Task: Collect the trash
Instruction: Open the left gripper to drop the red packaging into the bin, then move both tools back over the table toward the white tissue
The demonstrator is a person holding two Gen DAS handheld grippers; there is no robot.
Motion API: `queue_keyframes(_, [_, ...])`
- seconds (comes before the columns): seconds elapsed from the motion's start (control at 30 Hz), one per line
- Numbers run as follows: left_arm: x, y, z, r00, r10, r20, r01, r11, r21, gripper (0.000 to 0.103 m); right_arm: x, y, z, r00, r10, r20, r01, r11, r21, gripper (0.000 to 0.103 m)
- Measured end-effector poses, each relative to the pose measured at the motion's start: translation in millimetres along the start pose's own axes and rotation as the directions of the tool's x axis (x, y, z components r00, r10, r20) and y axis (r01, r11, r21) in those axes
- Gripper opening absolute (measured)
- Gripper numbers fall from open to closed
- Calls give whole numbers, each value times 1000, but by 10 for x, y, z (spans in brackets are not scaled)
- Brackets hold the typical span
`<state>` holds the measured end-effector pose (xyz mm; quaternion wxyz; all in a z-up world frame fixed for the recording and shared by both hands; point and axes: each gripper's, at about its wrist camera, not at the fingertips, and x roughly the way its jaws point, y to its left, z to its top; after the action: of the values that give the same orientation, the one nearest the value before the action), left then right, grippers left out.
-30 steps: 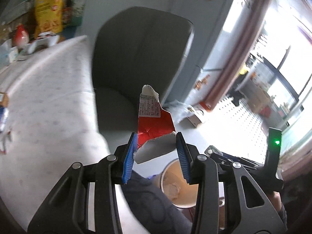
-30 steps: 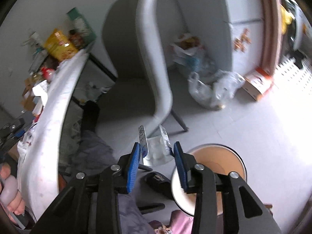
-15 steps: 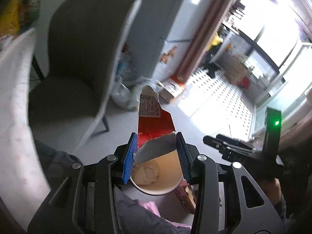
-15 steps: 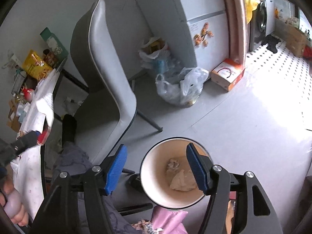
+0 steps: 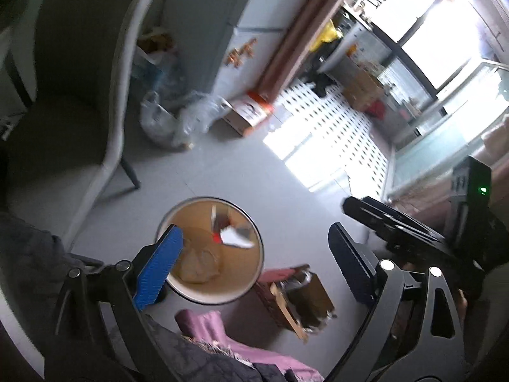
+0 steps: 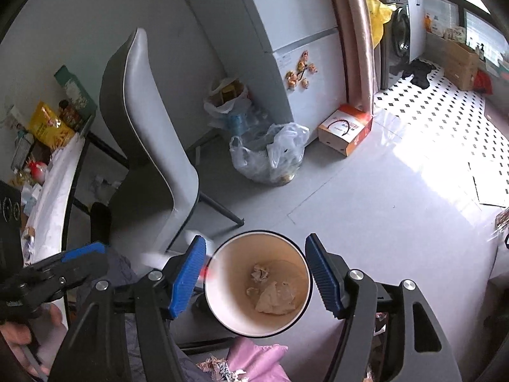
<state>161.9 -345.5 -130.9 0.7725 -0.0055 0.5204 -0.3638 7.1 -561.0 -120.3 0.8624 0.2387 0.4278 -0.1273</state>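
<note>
A round bin with a tan inside [image 5: 258, 256] stands on the grey floor, with crumpled paper [image 5: 197, 264] at its bottom. My left gripper [image 5: 254, 265] hangs over it, jaws opening wide with nothing between the pads. The torn red and white wrapper [image 5: 233, 235] is blurred in the bin's mouth, free of the gripper. In the right wrist view the bin [image 6: 222, 312] lies straight below my right gripper [image 6: 254, 275], which is open and empty. A red and white blur, the wrapper [image 6: 152, 258], shows by its left finger. My left gripper [image 6: 63, 264] shows at the left edge.
A grey chair [image 6: 149, 146] stands left of the bin, beside a white-clothed table [image 6: 54, 191] with snack packs. Filled plastic bags [image 6: 270, 156] and an orange and white box [image 6: 345, 130] sit by the fridge [image 6: 286, 31]. A brown box [image 5: 299, 299] and pink cloth [image 5: 222, 334] lie close to the bin.
The left gripper swung over the bin, opened and let go of the red wrapper, which drops in. The right gripper let go of its clear packet earlier and stays open.
</note>
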Motion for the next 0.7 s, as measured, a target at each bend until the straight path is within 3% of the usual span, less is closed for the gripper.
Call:
queue_keyframes(0.13, [-207, 142, 48, 999, 16, 42, -14, 999, -48, 92, -31, 86, 25, 1000, 17, 14, -17, 1000, -14, 66])
queue_keyframes(0.3, [-699, 390, 129, 988, 70, 139, -59, 995, -81, 96, -28, 351, 1, 997, 70, 23, -68, 996, -60, 76])
queue_keyframes(0.47, [-1248, 705, 106, 966, 126, 224, -93, 984, -153, 97, -49, 718, 50, 989, 138, 47, -134, 987, -94, 88])
queue_keyframes(0.7, [-1844, 1134, -18, 929, 203, 311, -132, 963, -233, 97, -88, 1240, 168, 977, 193, 89, -180, 975, -132, 95])
